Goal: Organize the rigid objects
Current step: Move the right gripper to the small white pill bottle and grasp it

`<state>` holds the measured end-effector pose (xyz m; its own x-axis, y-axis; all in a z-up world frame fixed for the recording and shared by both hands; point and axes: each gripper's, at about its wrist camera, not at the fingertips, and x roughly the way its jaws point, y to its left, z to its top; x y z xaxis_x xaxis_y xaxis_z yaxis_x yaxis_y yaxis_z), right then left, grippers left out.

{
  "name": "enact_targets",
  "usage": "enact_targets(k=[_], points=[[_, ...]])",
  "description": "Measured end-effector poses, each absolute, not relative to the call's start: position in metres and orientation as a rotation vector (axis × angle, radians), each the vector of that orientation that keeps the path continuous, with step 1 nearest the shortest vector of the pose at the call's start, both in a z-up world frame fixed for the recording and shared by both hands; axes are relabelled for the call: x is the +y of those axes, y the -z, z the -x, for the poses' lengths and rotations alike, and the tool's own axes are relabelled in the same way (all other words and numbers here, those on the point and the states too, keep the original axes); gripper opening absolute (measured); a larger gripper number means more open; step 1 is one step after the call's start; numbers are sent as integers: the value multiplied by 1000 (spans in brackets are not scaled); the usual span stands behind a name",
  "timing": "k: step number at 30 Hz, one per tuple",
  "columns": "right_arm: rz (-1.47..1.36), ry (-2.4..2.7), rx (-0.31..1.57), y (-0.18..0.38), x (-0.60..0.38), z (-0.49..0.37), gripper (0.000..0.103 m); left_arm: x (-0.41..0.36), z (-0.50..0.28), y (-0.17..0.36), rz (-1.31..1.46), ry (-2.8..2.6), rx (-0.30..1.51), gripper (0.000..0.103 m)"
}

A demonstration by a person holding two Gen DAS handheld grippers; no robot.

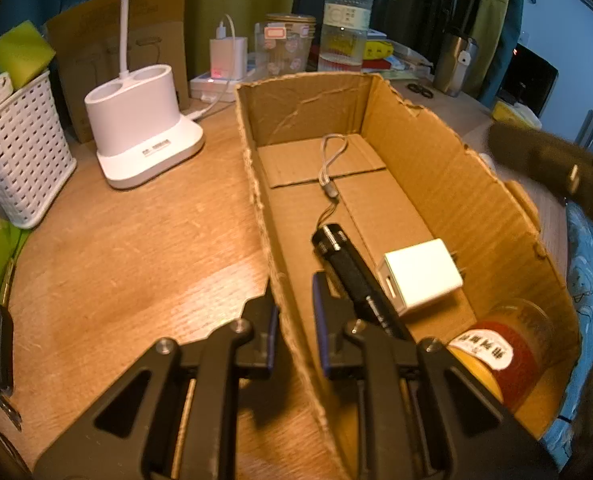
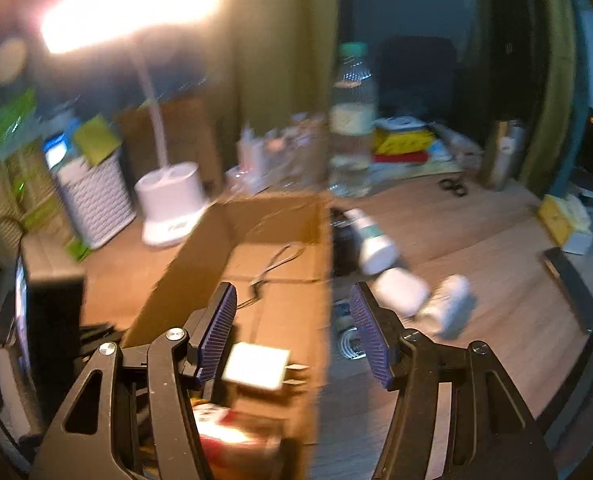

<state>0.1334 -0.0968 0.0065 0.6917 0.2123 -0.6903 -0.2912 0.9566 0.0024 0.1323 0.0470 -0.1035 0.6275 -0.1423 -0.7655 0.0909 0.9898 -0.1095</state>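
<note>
Risk lies at the torn brown cardboard box [image 1: 436, 168]: the left hand-held gripper [image 1: 294, 320] pinches its wall, while the right hand-held gripper [image 2: 292, 336], spread empty above the white cube charger [image 2: 256, 366], could snag its three o'clock wall.

- One cardboard box [image 1: 436, 152], centre of the left wrist view.
- Inside it – one black flashlight [image 1: 352, 268], one white charger cube [image 1: 420, 276] and one red-lidded jar [image 1: 504, 356], all lower right.
- One white lamp base [image 1: 144, 124] and one white woven basket [image 1: 20, 152], upper left.
- One clear water bottle [image 1: 346, 20], top centre.
- One steel tumbler [image 1: 454, 64], upper right.
- In the right wrist view, three white objects [image 2: 400, 288] right of centre – too blurred to name.
</note>
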Motion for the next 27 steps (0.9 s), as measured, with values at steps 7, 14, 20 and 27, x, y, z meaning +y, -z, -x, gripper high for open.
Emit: enact_targets(k=[7, 14, 20, 27], points=[[15, -179, 755, 0, -151, -155, 65, 46, -132, 104, 57, 133, 883, 16], [-11, 1, 790, 25, -188, -189, 65, 45, -132, 104, 50, 121, 883, 17], [-54, 51, 847, 46, -202, -211, 65, 45, -131, 104, 47, 124, 884, 17], [-14, 165, 876, 53, -205, -226, 65, 44, -131, 104, 39, 128, 883, 17]])
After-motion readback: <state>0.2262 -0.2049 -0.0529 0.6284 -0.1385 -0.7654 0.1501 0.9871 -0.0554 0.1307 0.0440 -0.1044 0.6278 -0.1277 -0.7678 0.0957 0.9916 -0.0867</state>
